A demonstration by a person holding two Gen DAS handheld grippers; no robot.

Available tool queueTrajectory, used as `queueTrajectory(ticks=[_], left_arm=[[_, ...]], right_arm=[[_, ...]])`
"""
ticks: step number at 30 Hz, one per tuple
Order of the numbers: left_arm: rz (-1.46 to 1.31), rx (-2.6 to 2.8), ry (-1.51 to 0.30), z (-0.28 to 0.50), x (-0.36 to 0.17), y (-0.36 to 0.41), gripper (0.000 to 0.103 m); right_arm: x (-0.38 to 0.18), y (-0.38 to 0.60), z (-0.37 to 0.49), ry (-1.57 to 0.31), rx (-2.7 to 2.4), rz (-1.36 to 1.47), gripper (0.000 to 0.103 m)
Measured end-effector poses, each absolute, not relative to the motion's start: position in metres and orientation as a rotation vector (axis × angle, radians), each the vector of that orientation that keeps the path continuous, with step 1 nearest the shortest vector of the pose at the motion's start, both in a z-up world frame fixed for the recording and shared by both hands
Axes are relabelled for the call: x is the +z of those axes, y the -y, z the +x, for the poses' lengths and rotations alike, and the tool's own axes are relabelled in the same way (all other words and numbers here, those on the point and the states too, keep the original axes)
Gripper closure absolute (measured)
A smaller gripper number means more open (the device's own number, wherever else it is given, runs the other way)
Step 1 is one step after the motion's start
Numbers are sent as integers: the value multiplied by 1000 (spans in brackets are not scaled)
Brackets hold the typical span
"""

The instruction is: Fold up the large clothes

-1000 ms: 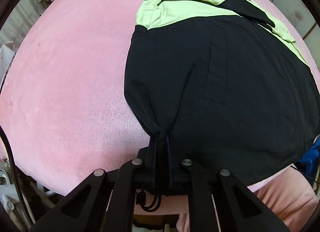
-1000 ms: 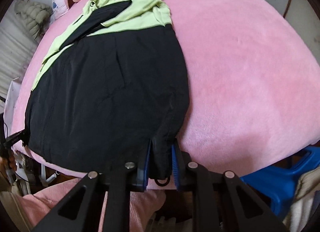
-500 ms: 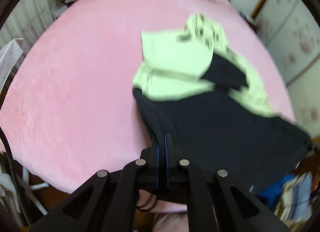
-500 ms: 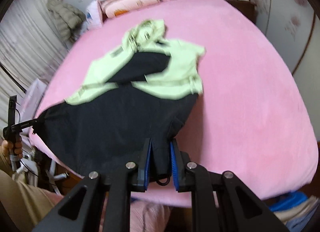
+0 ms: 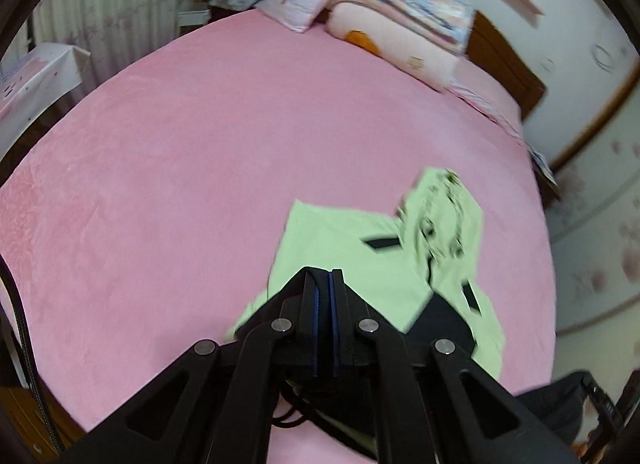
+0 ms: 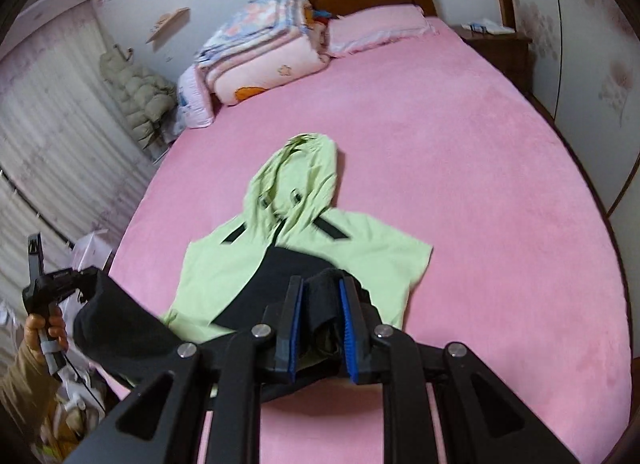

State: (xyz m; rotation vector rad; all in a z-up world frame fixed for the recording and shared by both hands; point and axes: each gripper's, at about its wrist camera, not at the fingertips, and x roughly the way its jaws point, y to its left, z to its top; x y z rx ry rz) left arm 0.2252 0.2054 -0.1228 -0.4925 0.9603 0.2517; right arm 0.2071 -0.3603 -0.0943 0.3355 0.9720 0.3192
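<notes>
Both hand-held grippers, left (image 5: pixel 325 304) and right (image 6: pixel 320 316), clamping the black hem of the jacket (image 6: pixel 312 260), raising it toward the hood (image 6: pixel 298 179) lying lengthwise toward the bed (image 6: pixel 480 183) head.

The hooded jacket of lime-green and black woven fabric (image 6: pixel 304 264) lies face up on the pink plush bedspread (image 6: pixel 460 167), hood (image 6: pixel 298 179) pointing toward the headboard and flattened. Green shoulders and folded-in sleeves spread flat, short black tabs showing near the collar. The black lower half is lifted off the bed, its hem doubled over the chest, one corner bunched at the near edge, the other raised at the left.
</notes>
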Motion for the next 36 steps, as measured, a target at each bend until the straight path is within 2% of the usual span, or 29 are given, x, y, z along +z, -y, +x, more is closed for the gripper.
queueTrajectory(ticks=[4,7,13,15,17,18,19,20,22,24,26,27,29,36], left_arm=[[-494,304,-1012,293,-166,-218,100],[-453,311,-1068,335,-206,-217,100],[-401,338,-1181,401,-294,-217,99],[-410,337,-1233,417,-322,-220,97],[-433,311,-1267,426,-342,-223,92],[-435,291,-1265,428,-346,-222,82],[-433,252,-1251,429,-348,-221,68],[-430,218,-1237,429,-347,-220,62],[-408,127,-1190,426,-340,-215,39],[-395,64,-1137,422,-330,-214,29],[-407,-14,-1083,419,-317,-214,28],[-415,-44,-1061,419,-311,-215,27],[-422,-87,-1030,419,-303,-217,27],[-332,-234,-995,415,-294,-227,27]], right_arm=[[-138,369,271,-1045,249,378,86],[-192,371,314,-1112,198,418,86],[-269,357,361,-1197,108,433,86],[-293,357,369,-1223,52,451,83],[-304,361,373,-1234,15,467,77],[-308,364,374,-1242,6,483,71],[-310,367,375,-1237,10,490,69],[-308,370,372,-1211,22,496,66],[-301,374,363,-1172,34,485,59],[-295,379,358,-1139,66,499,50],[-290,385,354,-1115,99,511,42],[-289,386,351,-1117,112,488,29],[-288,384,349,-1118,105,420,16],[-295,366,358,-1110,179,296,16]])
